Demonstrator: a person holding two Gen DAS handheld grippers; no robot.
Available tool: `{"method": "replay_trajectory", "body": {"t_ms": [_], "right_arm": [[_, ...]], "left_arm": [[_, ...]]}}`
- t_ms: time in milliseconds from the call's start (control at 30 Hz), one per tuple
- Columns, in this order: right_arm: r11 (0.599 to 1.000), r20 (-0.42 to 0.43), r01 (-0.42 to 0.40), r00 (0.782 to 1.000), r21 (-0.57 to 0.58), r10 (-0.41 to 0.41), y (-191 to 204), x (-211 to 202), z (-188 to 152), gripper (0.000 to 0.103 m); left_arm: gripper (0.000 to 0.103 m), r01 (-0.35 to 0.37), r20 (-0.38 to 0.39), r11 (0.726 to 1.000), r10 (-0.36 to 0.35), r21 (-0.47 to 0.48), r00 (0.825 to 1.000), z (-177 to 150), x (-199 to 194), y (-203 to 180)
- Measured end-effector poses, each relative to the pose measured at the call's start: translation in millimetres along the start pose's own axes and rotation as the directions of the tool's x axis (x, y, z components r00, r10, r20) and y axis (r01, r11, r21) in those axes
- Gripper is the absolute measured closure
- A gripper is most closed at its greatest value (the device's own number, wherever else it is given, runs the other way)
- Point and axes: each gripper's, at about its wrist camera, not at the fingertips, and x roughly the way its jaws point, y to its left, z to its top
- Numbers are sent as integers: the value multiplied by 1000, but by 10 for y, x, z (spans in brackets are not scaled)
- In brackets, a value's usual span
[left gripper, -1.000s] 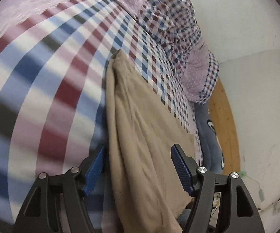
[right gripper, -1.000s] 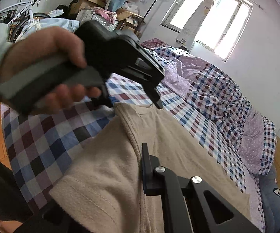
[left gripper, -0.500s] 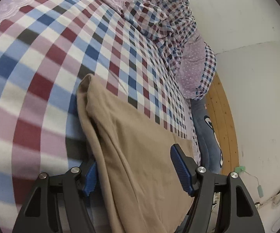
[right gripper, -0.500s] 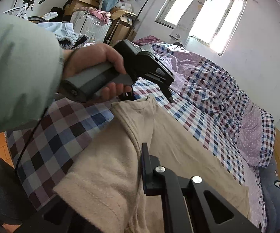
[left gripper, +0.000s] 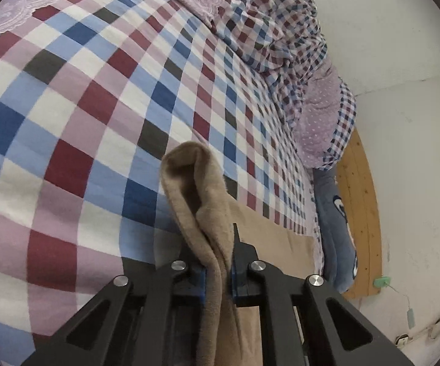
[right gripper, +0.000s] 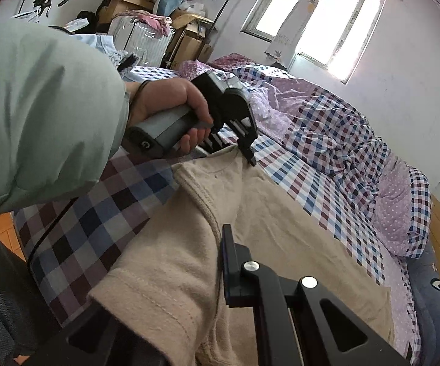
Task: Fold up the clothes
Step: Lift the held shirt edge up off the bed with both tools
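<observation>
Both grippers seemingly pinching beige shirt (left gripper: 207,213)

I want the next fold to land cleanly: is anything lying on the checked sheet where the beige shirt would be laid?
Nothing visible. The left gripper is shut on the beige shirt, and the checked sheet ahead is bare up to the bunched quilt.
</observation>
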Motion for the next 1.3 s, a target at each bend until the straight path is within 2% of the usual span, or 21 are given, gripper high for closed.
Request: {"method": "replay_trajectory", "body": {"t_ms": [267, 367, 467, 533, 700, 733, 1033, 1300], "right_arm": [[998, 17, -65, 998, 2, 65, 162, -94, 98, 100], [995, 37, -98, 995, 26, 97, 189, -204, 208, 100], [990, 85, -131, 988, 58, 126, 191, -329, 338, 100], [986, 101, -147, 985, 74, 140, 220, -335, 395, 100], [982, 77, -141, 988, 122, 132, 209, -225, 290, 100], [983, 79, -132, 989, 131, 122, 186, -242, 271, 100], [977, 82, -16, 997, 214, -1, -118, -504, 74, 100], [929, 23, 56, 997, 366, -69, -737, -825, -344, 100]], "left_arm": [[97, 101, 46, 990, -106, 96, 993, -34, -399, -360], [97, 143, 71, 980, -154, 140, 985, -48, -635, -581], [97, 192, 109, 964, -214, 185, 971, -58, -920, -768], [97, 189, 116, 964, -213, 187, 970, -55, -980, -734], [97, 66, 82, 994, -73, 88, 994, -36, -800, -436], [97, 58, 78, 995, -65, 86, 995, -39, -780, -446], [97, 132, 51, 979, -142, 153, 989, -111, -571, -1147], [97, 140, -24, 969, -138, 203, 990, -313, -3, -2006]]}}
